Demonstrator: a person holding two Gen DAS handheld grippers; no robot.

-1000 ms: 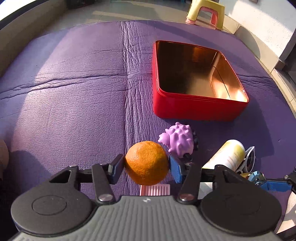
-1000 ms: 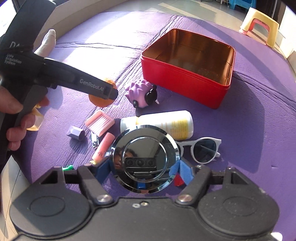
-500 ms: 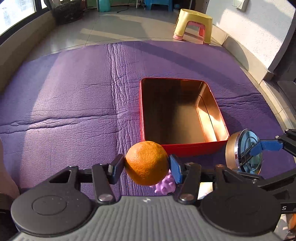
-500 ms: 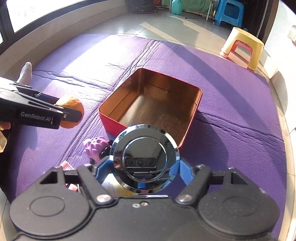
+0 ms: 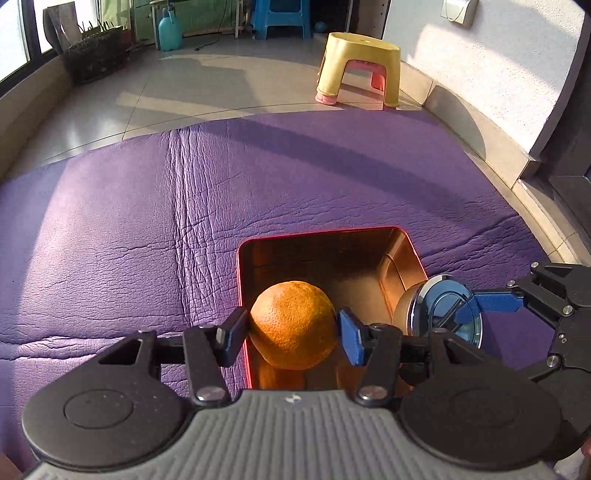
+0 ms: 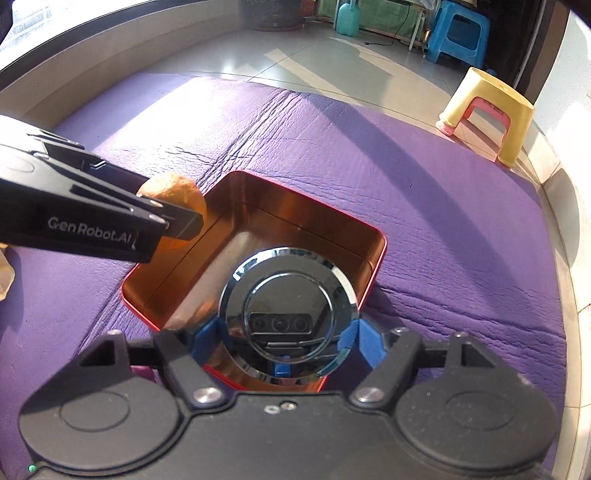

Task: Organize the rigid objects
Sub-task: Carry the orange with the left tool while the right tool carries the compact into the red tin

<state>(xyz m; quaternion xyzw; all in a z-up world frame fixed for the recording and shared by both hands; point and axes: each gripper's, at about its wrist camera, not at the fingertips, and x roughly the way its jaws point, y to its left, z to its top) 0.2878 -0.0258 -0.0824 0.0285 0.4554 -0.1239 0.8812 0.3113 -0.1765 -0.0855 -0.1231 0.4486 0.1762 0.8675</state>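
Note:
My left gripper [image 5: 291, 330] is shut on an orange [image 5: 293, 325] and holds it above the near left part of the open red tin box [image 5: 325, 232]. My right gripper [image 6: 286, 334] is shut on a round chrome mirror [image 6: 286, 310] and holds it over the near edge of the same box [image 6: 376, 266]. In the left wrist view the mirror [image 5: 441, 314] and the right gripper's blue pad show at the box's right side. In the right wrist view the orange [image 6: 181, 199] shows behind the left gripper's black finger. The box inside is bare gold metal.
The box stands on a purple leather mat [image 5: 147, 229] on a tiled floor. A yellow stool [image 5: 358, 70] stands beyond the mat's far edge, with a blue stool [image 6: 458, 33] and a teal jug farther back. A purple toy's edge [image 6: 142, 371] peeks under my right gripper.
Both grippers have risen and moved forward from the pile of small objects to over the red box, carrying the orange and the mirror. The loose objects have dropped out of view.

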